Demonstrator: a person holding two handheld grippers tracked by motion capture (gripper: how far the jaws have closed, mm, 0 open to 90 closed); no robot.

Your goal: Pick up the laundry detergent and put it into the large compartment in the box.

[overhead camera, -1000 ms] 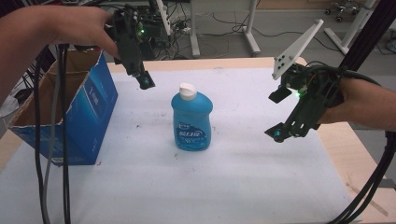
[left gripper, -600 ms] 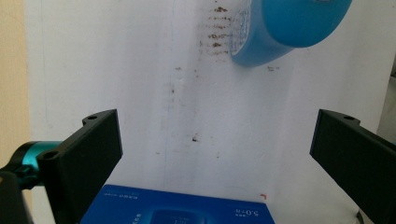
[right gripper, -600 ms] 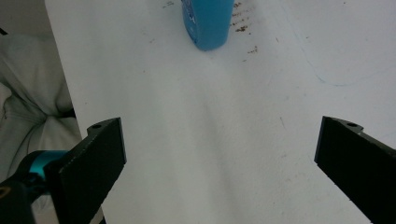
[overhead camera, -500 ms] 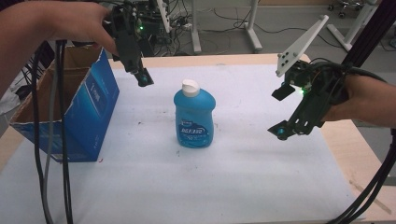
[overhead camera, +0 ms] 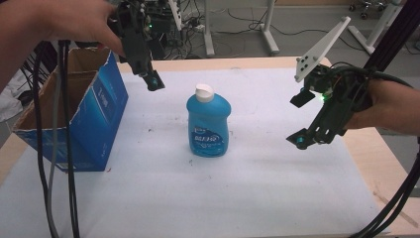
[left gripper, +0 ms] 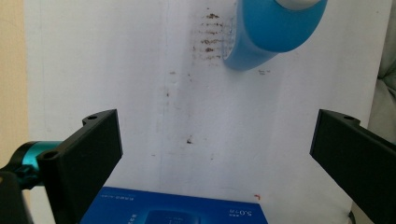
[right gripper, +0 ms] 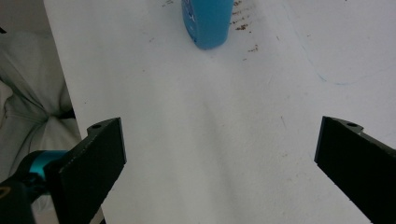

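Note:
A blue detergent bottle (overhead camera: 208, 124) with a white cap stands upright in the middle of the white table cover (overhead camera: 247, 198). My left gripper (overhead camera: 151, 79) hangs above the table to the bottle's far left, beside the blue box, open and holding nothing. In the left gripper view its jaws (left gripper: 215, 154) stand wide apart, with the bottle (left gripper: 271, 32) at the top edge. My right gripper (overhead camera: 300, 119) hovers to the right of the bottle, open and empty. Its own view shows the gripper (right gripper: 219, 158) spread over bare cover and the bottle's base (right gripper: 208, 21) far ahead.
An open blue cardboard box (overhead camera: 99, 114) stands at the table's left side; its top edge (left gripper: 177, 210) shows just under my left gripper. Cables hang down at the left (overhead camera: 64, 148). Bare wooden table edge (overhead camera: 376, 158) runs along the right.
Both grippers drifted only slightly: the left a little upward, the right a little rightward away from the bottle. Both stayed open; the bottle stayed put.

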